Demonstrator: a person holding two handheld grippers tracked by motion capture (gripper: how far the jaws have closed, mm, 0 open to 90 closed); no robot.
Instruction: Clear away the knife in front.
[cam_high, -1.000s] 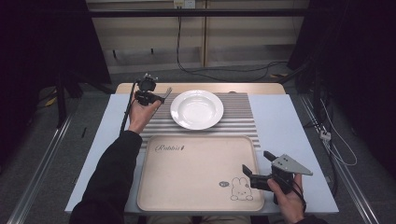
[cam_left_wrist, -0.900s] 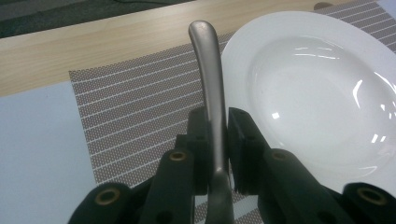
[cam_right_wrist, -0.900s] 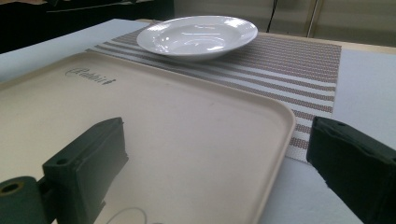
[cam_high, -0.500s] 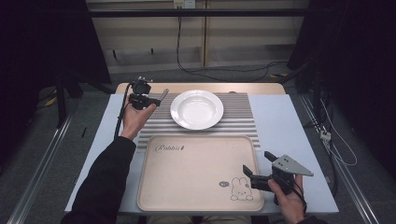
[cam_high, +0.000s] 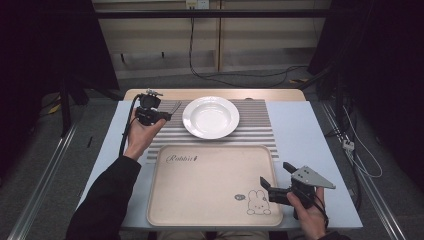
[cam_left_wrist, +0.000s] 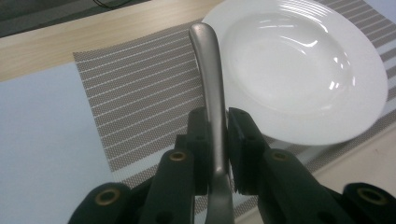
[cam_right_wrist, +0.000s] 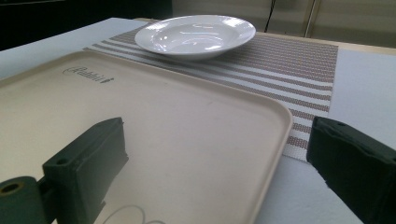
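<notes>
The left tool (cam_high: 167, 111) pinches a metal utensil handle (cam_left_wrist: 211, 88) just left of the white plate (cam_high: 210, 117); lower it level onto the striped placemat (cam_high: 260, 127) before letting go. The right tool (cam_high: 274, 187) idles, jaws apart, over the tray (cam_high: 210, 195).

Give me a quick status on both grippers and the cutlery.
Left gripper shut on slim metal utensil handle, beside white ceramic plate. Right gripper open, over beige plastic tray. Nothing in the way.

Looks like a lab or recording studio, not a home: black curtains hung well to either side of both tongs, floor rails (cam_high: 40, 175) along the worktop (cam_high: 310, 135), loose cables (cam_high: 200, 60) on grey flooring beyond, a staged placemat (cam_high: 260, 130) and tray (cam_high: 210, 190).
</notes>
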